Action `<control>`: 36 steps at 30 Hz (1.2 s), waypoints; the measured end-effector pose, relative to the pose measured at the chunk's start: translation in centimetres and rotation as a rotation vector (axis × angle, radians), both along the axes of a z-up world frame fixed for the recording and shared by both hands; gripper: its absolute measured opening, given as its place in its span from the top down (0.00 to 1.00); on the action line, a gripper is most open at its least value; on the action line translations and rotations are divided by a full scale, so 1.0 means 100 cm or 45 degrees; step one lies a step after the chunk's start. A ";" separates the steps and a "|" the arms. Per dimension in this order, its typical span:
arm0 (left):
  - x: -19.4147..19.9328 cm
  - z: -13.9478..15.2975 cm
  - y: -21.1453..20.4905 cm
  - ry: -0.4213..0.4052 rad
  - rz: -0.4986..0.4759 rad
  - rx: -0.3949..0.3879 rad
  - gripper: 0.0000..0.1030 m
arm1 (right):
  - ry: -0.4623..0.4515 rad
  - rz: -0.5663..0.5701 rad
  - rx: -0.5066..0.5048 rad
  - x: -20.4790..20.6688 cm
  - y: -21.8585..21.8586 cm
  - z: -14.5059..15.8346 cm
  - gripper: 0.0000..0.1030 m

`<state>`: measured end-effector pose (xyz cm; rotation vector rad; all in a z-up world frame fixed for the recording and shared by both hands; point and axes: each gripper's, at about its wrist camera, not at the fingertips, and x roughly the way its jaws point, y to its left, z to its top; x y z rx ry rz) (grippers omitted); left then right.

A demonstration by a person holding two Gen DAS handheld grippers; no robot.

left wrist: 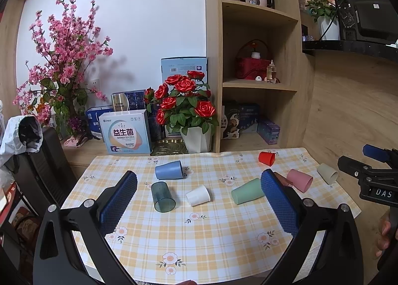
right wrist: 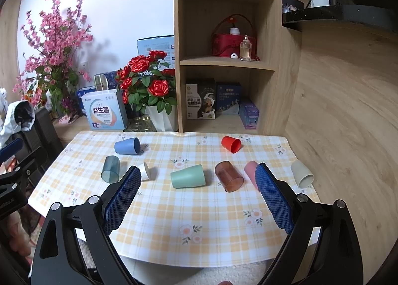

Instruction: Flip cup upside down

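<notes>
Both grippers hover above a checked tablecloth (right wrist: 199, 210) with jaws spread wide, holding nothing. Between the left gripper's (left wrist: 199, 200) blue pads lie a white cup (left wrist: 198, 195) and a smoky teal cup (left wrist: 163, 196), both on their sides. At 12 o'clock lies a blue cup (left wrist: 169, 170); at 2 o'clock, a red cup (left wrist: 266, 158). Between the right gripper's (right wrist: 196, 180) pads lie a mint cup (right wrist: 187, 176) and a brown translucent cup (right wrist: 228, 176). A pink cup (right wrist: 250, 173) touches the right pad; a grey cup (right wrist: 302, 173) lies at 3 o'clock.
</notes>
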<state>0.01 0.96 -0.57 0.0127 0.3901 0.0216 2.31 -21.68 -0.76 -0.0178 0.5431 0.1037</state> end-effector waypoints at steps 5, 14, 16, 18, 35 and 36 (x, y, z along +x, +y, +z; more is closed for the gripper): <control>0.000 -0.002 0.001 0.000 0.008 -0.004 0.06 | -0.001 -0.002 0.001 0.001 -0.001 0.000 0.13; 0.001 -0.001 0.002 0.010 0.018 -0.009 0.06 | 0.003 -0.010 0.003 0.003 0.000 -0.001 0.13; 0.001 -0.001 0.003 0.009 0.018 -0.010 0.06 | 0.004 -0.012 0.007 0.004 -0.001 -0.001 0.13; 0.001 0.000 0.003 0.009 0.019 -0.010 0.06 | 0.005 -0.010 0.005 0.004 -0.001 -0.001 0.13; 0.000 0.001 0.008 0.006 0.027 -0.018 0.06 | 0.006 -0.007 0.006 0.004 0.001 0.001 0.13; 0.000 0.001 0.008 0.006 0.026 -0.019 0.06 | 0.005 -0.007 0.007 0.003 0.001 0.001 0.13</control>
